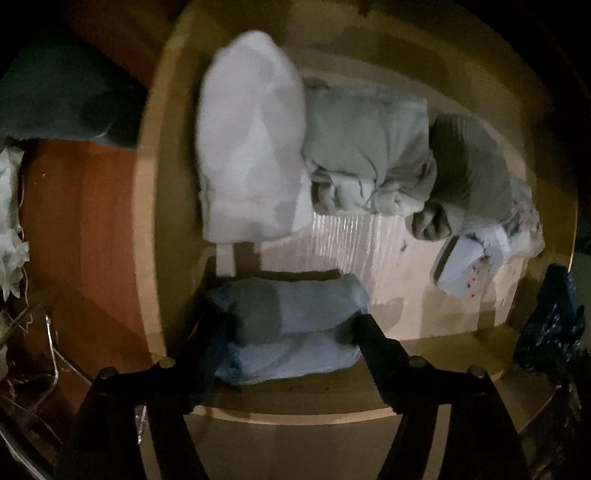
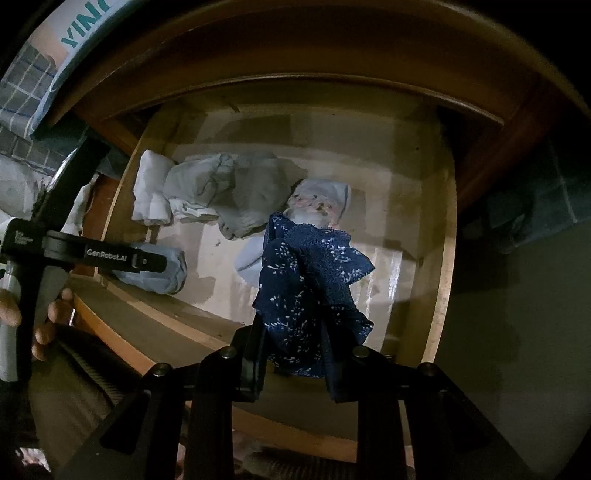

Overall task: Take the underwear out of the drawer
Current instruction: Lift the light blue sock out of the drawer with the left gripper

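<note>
The open wooden drawer (image 1: pixel 173 122) holds several folded underwear pieces. My left gripper (image 1: pixel 291 332) has its fingers on either side of a light blue folded piece (image 1: pixel 295 332) at the drawer's front left and touches it on both sides. My right gripper (image 2: pixel 295 354) is shut on a navy blue patterned piece (image 2: pixel 306 288) and holds it above the drawer's front edge (image 2: pixel 192 332). The navy piece also shows at the right edge of the left wrist view (image 1: pixel 554 321). The left gripper shows in the right wrist view (image 2: pixel 147 260) on the light blue piece (image 2: pixel 166 273).
In the drawer lie a white piece (image 1: pixel 251 147), a grey-green one (image 1: pixel 365 155), an olive one (image 1: pixel 469 177) and a floral white one (image 1: pixel 476 266). Reddish wood furniture (image 1: pixel 85 229) stands left of the drawer. A checked cloth (image 2: pixel 26 96) and a printed box (image 2: pixel 77 33) lie above.
</note>
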`<state>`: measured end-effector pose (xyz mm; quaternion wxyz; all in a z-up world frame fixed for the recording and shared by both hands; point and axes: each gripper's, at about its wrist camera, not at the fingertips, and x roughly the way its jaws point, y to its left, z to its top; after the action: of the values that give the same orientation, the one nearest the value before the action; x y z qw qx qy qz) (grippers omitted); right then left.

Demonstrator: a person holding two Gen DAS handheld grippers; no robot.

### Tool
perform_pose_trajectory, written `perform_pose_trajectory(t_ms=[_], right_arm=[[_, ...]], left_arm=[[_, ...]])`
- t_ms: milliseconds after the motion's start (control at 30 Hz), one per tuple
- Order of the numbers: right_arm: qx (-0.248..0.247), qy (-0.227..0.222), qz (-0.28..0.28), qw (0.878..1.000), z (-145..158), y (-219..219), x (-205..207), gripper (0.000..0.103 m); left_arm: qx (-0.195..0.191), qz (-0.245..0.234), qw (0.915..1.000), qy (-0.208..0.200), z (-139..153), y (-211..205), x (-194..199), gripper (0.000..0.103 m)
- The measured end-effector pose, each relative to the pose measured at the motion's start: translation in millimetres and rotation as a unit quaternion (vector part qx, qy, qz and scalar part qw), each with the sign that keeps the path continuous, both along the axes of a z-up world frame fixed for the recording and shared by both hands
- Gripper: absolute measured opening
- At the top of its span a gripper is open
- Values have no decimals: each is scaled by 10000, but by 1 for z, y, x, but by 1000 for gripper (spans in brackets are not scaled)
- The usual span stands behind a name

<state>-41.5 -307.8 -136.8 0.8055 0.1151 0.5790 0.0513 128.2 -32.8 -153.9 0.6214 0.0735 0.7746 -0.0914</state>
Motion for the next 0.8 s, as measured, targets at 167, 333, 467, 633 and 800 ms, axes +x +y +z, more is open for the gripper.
perform_pose_trajectory(t_ms=[167, 333, 467, 633, 800], right_arm=[[44, -5, -29, 10000, 0, -1, 0, 23], [63, 9, -42, 10000, 0, -1, 0, 23], [93, 13, -50, 9999, 0, -1, 0, 24], [116, 34, -46, 9999, 0, -1, 0, 24], [138, 65, -52, 9999, 0, -1, -1, 24]], left_arm=[[280, -254, 9988, 301, -11, -11, -2, 79], [504, -566, 9948, 675, -26, -23, -13, 83], [570, -532, 9943, 723, -28, -27, -12, 83], [441, -384, 9969, 527, -24, -27, -2, 78], [304, -238, 9986, 351, -21, -23, -1, 63]])
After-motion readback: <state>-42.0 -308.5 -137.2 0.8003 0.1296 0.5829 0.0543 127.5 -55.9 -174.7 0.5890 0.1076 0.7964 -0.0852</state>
